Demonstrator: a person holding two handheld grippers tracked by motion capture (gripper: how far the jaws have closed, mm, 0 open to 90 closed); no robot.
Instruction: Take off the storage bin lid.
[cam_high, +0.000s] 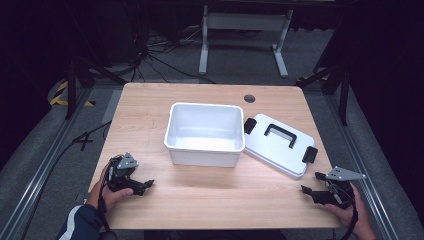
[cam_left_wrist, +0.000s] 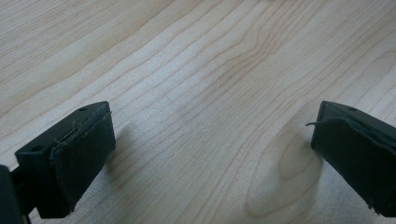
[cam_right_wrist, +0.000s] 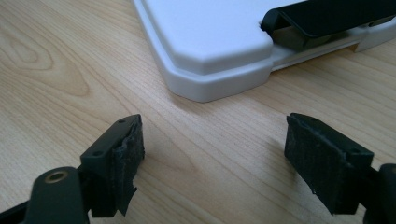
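Counter (cam_high: 150, 105) is carrying everything: wooden top, both grippers sitting low at its near edge, nothing gripped yet.

Bin (cam_high: 204, 133), white and open-topped, is standing mid-counter, well ahead of both sets of jaws, looking empty inside.

Lid (cam_high: 279, 144), white with a black handle (cam_high: 280, 134) and black end latches, is lying flat just beside the bin. Its near corner (cam_right_wrist: 205, 79) is sitting just ahead of the right jaws, slightly toward their left side, with one latch (cam_right_wrist: 327, 18) further out beyond it.

Right gripper (cam_high: 311, 183) is resting near the counter surface, jaws spread wide, nothing between them. Closest tool to the lid.

Left gripper (cam_high: 145, 185) is angling down at bare wood (cam_left_wrist: 201, 93), jaws likewise spread and empty, bin off to the far side of them.

Judgement: this is looking like the start of closing the bin, approach phase only. Next move is likely calling for the right jaws advancing to the lid, probably pinching the handle or an edge, lifting it clear and carrying it across over the bin. Left jaws are likely needing to steady the bin wall. Alignment matters: latches have to be landing on the bin's short ends.
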